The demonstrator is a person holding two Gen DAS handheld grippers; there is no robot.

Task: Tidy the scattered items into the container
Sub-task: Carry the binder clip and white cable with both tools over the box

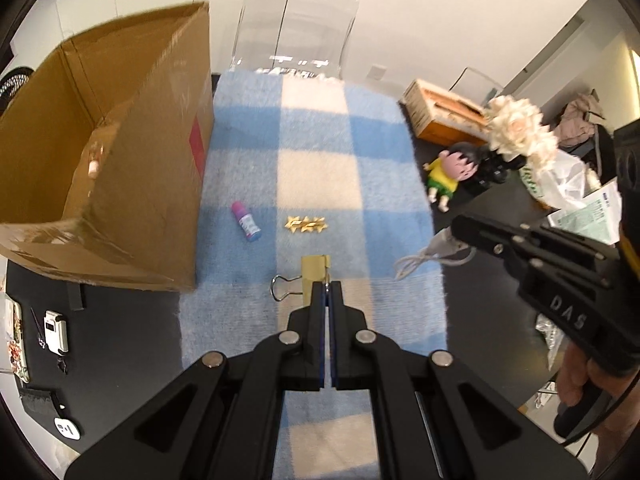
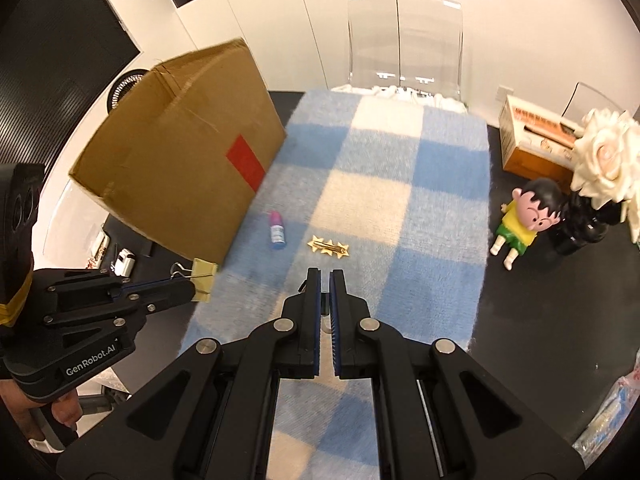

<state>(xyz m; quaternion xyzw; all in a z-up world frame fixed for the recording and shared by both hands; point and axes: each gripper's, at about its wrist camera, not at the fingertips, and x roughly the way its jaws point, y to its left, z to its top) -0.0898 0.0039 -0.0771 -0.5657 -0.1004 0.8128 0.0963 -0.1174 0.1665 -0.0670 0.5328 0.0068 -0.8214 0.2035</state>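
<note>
My left gripper (image 1: 327,285) is shut on a yellow binder clip (image 1: 315,271), held above the blue checked blanket (image 1: 384,152); the clip also shows in the right wrist view (image 2: 205,273). My right gripper (image 2: 324,274) is shut on a white cable (image 1: 424,254), seen in the left wrist view. A small purple-and-blue bottle (image 1: 245,222) and a gold star hair clip (image 1: 306,224) lie on the blanket. The open cardboard box (image 1: 152,168) stands to the left, with something small inside.
A doll in yellow (image 1: 450,174), a black vase of white flowers (image 1: 520,132) and a wooden crate (image 1: 444,114) stand right of the blanket. A clear chair (image 1: 296,24) is at the far end. Small items lie on the dark table at left (image 1: 54,332).
</note>
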